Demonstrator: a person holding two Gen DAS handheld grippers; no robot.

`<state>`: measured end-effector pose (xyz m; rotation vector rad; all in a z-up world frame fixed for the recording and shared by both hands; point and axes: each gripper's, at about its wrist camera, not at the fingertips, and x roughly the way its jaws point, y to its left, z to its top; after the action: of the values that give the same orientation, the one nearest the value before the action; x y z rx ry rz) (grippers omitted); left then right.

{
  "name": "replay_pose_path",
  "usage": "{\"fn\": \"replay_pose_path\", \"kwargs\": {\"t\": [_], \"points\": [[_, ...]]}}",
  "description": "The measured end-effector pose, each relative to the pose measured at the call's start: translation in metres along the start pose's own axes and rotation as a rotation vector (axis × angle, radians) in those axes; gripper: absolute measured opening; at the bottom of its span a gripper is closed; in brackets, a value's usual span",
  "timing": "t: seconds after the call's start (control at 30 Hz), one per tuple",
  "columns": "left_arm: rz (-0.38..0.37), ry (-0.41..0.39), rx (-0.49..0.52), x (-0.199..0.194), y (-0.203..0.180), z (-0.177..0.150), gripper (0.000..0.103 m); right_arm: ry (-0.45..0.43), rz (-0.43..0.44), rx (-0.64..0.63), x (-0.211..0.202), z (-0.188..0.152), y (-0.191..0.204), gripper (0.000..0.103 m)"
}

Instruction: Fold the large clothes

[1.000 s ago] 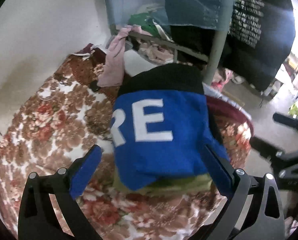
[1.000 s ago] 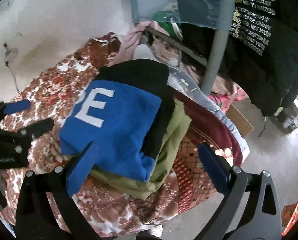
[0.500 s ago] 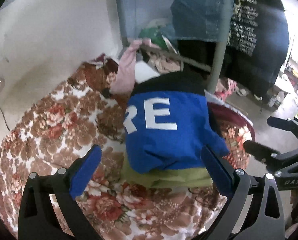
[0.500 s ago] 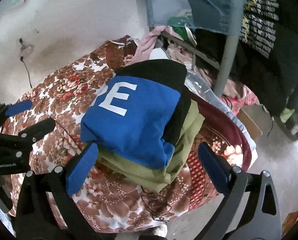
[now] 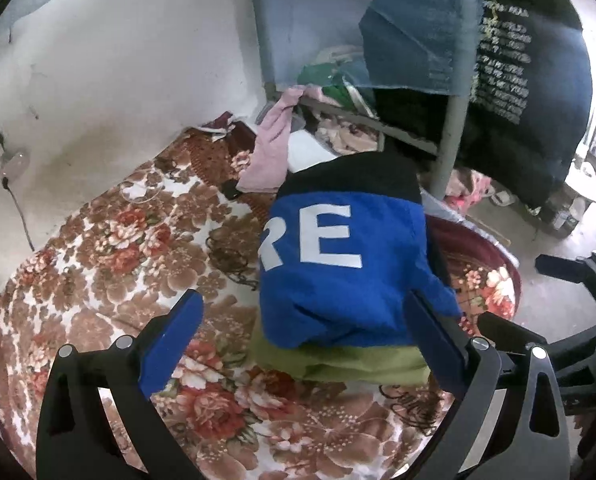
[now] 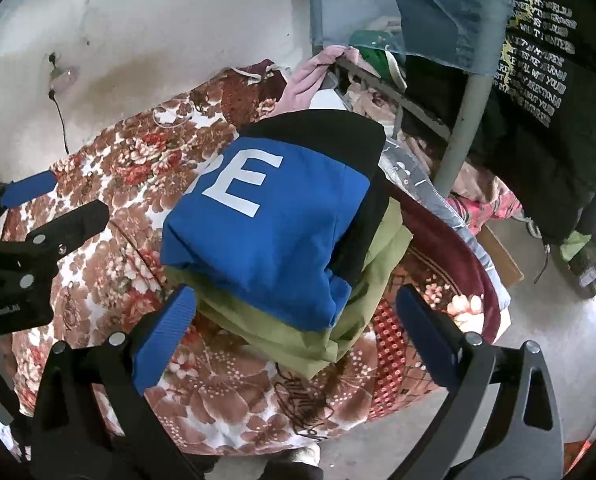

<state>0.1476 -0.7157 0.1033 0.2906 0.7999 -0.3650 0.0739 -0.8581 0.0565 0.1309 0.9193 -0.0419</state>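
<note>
Blue garment [image 5: 338, 280] on green one [image 5: 350, 364] (folded), floral bedspread [image 5: 110, 248] — pole [image 5: 452, 128] behind

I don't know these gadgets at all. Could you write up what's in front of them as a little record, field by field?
Surface: floral bedspread
Top garment: folded blue and black top with white letters
Beneath it: folded olive-green garment
Left gripper: open, holding nothing, apart from the pile
Right gripper: open, holding nothing, apart from the pile
Behind the pile: pink cloth draped off a metal frame
Hanging at right: black shirt with printed text
</note>
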Motion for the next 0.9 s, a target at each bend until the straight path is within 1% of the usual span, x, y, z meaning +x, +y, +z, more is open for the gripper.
{"fn": "replay_pose_path", "kwargs": {"t": [0.1, 0.17, 0.3, 0.57, 0.67, 0.73, 0.77, 0.9], "points": [[0.024, 0.015, 0.006, 0.004, -0.001, -0.001, 0.098, 0.016, -0.017, -0.008, 0.005, 0.000, 0.001, 0.098], [0.012, 0.019, 0.015, 0.005, -0.003, -0.001, 0.098, 0.018, -0.020, -0.011, 0.006, -0.001, 0.000, 0.098], [0.014, 0.010, 0.021, 0.006, -0.007, 0.000, 0.098, 0.016, -0.019, -0.008, 0.007, -0.001, -0.001, 0.098], [-0.006, 0.023, 0.031, 0.010, -0.012, -0.002, 0.098, 0.027, -0.011, 0.006, 0.011, -0.003, -0.004, 0.098], [-0.028, 0.026, 0.007, 0.012, -0.010, -0.002, 0.098, 0.028, -0.007, 0.020, 0.011, -0.002, -0.010, 0.098], [-0.049, 0.039, 0.029, 0.015, -0.013, -0.001, 0.098, 0.031, -0.004, 0.026, 0.013, -0.002, -0.013, 0.098], [-0.040, 0.043, 0.042, 0.016, -0.015, -0.002, 0.098, 0.033, -0.001, 0.029, 0.013, -0.002, -0.014, 0.098], [-0.041, 0.042, 0.034, 0.016, -0.014, -0.001, 0.098, 0.033, 0.002, 0.029, 0.014, -0.001, -0.015, 0.098]]}}
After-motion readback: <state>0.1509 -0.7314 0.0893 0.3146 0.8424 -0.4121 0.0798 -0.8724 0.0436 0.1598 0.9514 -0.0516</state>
